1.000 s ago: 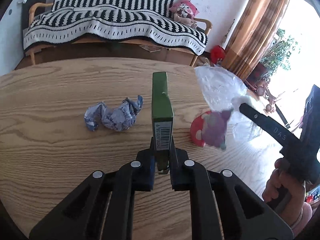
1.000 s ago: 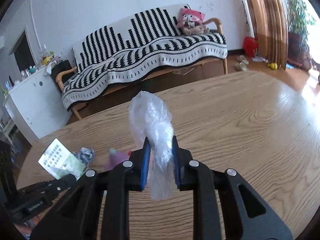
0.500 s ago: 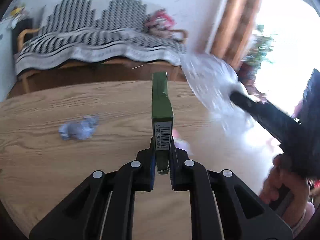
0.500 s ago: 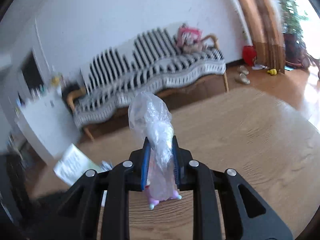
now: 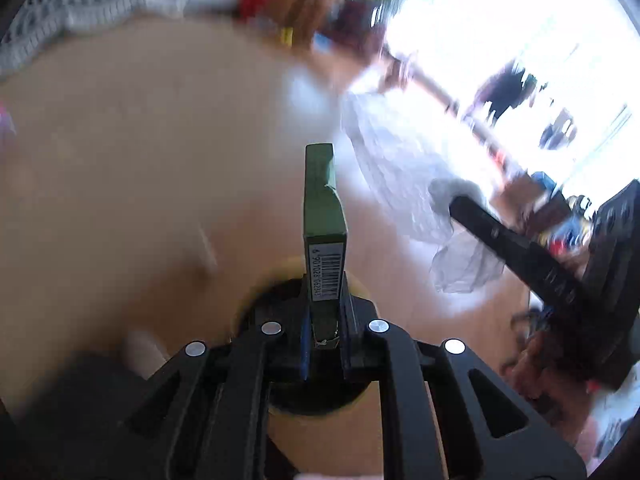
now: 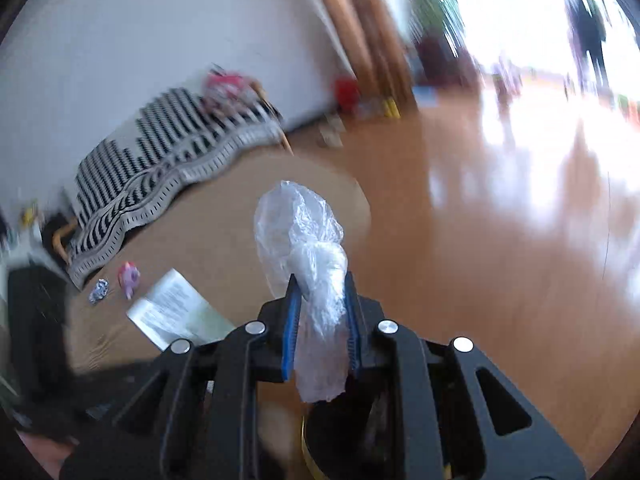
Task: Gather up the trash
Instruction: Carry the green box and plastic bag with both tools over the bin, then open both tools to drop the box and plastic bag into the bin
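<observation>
Blurred wooden floor and a dark yellow-rimmed bin (image 5: 316, 400) lie under us. Our left gripper (image 5: 325, 336) clamps the flat green carton (image 5: 323, 216); our right gripper (image 6: 322, 316) pinches the crumpled clear plastic bag (image 6: 304, 236). Released off-centre, either could miss; crumpled paper (image 6: 98, 290) remains on the far wooden table (image 6: 224, 208).

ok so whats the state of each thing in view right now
left gripper: shut on the green box
green box: held on edge, above a dark bin
right gripper: shut on the plastic bag
plastic bag: crumpled, held
bin: open
paper ball: crumpled, on the table
</observation>
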A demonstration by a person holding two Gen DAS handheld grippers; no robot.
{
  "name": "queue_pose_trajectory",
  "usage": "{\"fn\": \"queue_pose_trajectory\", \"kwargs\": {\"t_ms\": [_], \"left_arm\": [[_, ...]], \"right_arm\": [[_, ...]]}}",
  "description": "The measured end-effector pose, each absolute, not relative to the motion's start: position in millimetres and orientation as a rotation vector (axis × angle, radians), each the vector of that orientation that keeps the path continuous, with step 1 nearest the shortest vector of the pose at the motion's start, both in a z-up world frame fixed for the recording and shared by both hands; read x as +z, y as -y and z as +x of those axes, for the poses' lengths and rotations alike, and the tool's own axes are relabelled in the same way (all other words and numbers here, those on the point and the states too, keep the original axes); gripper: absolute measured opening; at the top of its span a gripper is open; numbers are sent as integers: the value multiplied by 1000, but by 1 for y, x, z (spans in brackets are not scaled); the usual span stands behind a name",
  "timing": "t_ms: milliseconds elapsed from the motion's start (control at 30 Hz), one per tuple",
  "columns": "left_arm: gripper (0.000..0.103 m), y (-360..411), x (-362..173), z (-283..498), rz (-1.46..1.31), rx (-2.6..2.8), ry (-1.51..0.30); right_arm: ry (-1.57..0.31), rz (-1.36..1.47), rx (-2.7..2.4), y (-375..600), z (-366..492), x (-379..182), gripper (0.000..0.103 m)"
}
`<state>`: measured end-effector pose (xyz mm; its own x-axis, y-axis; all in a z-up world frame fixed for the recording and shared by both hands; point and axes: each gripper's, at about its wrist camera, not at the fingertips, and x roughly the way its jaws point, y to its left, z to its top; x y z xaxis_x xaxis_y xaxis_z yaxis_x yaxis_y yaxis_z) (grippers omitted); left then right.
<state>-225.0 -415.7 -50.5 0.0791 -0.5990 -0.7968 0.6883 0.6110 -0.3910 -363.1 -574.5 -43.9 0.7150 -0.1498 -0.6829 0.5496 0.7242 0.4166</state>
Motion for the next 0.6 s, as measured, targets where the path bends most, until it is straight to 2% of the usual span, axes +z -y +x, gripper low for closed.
{"fn": "queue_pose_trajectory", "kwargs": {"t_ms": [33, 100, 167, 267, 467, 500, 533, 567, 600], "left_arm": [[10, 422, -73, -236, 154, -962, -1167], [10, 431, -116, -253, 262, -977, -1267], [10, 436, -125, -252, 221, -1028, -1355], [10, 446, -112, -264, 369, -1026, -1192], [11, 449, -115, -273, 459, -1009, -1160], [29, 449, -118, -271, 462, -989, -1170], [50, 451, -119, -266, 456, -968, -1188], [95, 448, -121, -267, 439, -948, -1209], [97, 446, -118, -262, 417, -952, -1211]], "right_arm": [[-752, 711, -435, 580, -372, -79, 21], [-816, 758, -457, 582, -384, -114, 21], [-830, 793, -472, 586, -394, -133, 21], [-832, 833, -459, 590, -397, -141, 21], [-849, 834, -473, 599, -392, -144, 22], [-861, 844, -469, 593, -383, -143, 25], [-886, 863, -469, 596, -381, -144, 46], [-892, 881, -464, 599, -382, -144, 84], [-876, 891, -463, 601, -384, -141, 98]]}}
